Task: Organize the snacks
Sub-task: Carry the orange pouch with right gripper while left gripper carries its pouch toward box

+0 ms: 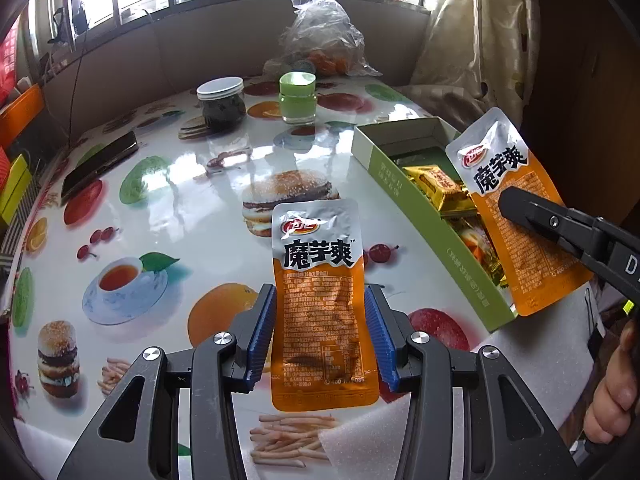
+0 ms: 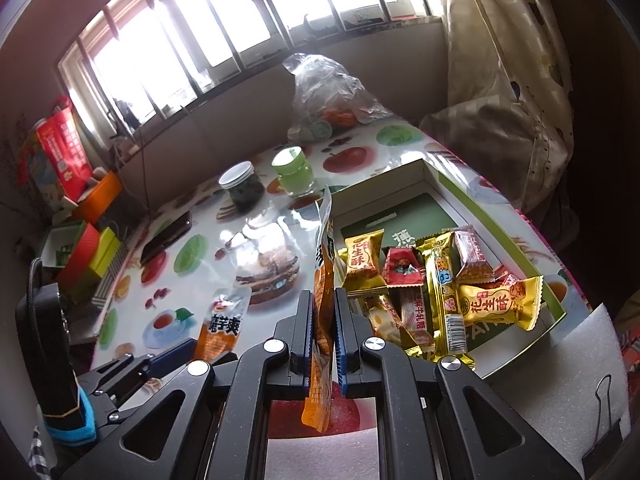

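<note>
An orange and silver snack pouch [image 1: 320, 300] lies flat on the table between the fingers of my left gripper [image 1: 320, 328]; the blue pads stand at its side edges and grip is unclear. It also shows in the right wrist view [image 2: 224, 328]. My right gripper [image 2: 323, 332] is shut on a second orange pouch [image 2: 323, 288], held edge-on above the near left rim of the green box [image 2: 556, 304]. That pouch [image 1: 516, 216] and the right gripper [image 1: 560, 224] also show in the left wrist view. The box [image 1: 400, 200] holds several wrapped sweets [image 2: 436, 280].
A dark jar with a white lid [image 1: 222, 102], a green jar [image 1: 298, 98] and a clear plastic bag [image 1: 324, 40] stand at the back. A black phone [image 1: 100, 166] lies at the left. White foam [image 2: 560, 364] and a binder clip [image 2: 604, 420] are near the right edge.
</note>
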